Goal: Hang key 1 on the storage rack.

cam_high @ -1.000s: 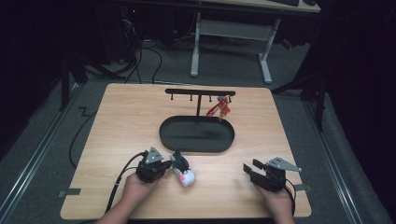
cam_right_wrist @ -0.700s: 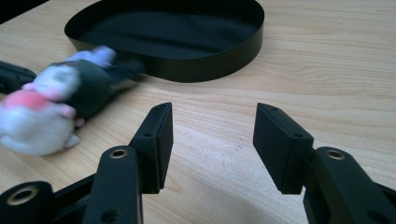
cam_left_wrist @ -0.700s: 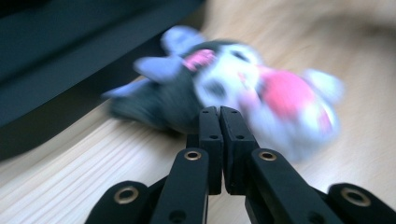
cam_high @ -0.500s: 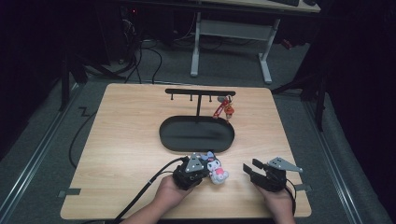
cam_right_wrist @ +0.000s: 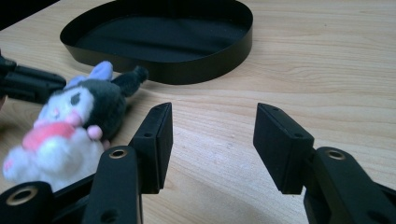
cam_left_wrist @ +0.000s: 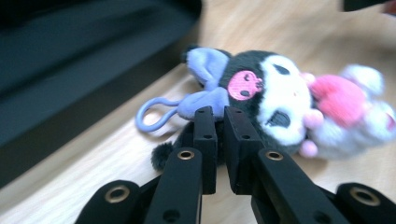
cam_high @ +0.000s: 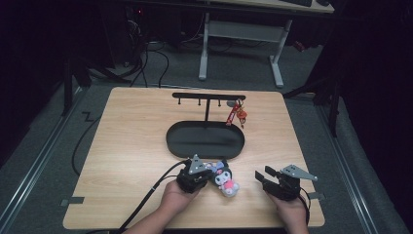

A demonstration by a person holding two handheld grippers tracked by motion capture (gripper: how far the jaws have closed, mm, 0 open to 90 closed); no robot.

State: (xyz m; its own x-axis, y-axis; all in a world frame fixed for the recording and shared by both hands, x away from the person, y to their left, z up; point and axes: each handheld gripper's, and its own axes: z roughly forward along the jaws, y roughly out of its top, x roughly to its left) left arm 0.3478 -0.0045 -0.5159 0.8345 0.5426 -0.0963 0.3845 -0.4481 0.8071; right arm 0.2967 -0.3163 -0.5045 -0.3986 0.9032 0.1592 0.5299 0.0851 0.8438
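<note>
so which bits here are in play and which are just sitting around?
In play:
- plush toy keychain, lying on the table
- left hand-held gripper, jaws nearly shut at the plush, just easing open
- right hand-held gripper, open, close by

Sitting around:
- black oval tray
- hook rack
- red charm on the rack

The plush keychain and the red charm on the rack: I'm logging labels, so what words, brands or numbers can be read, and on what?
None readable.
Plush keychain: a pink skull emblem, no lettering.
Red charm on the rack: too small to read.
</note>
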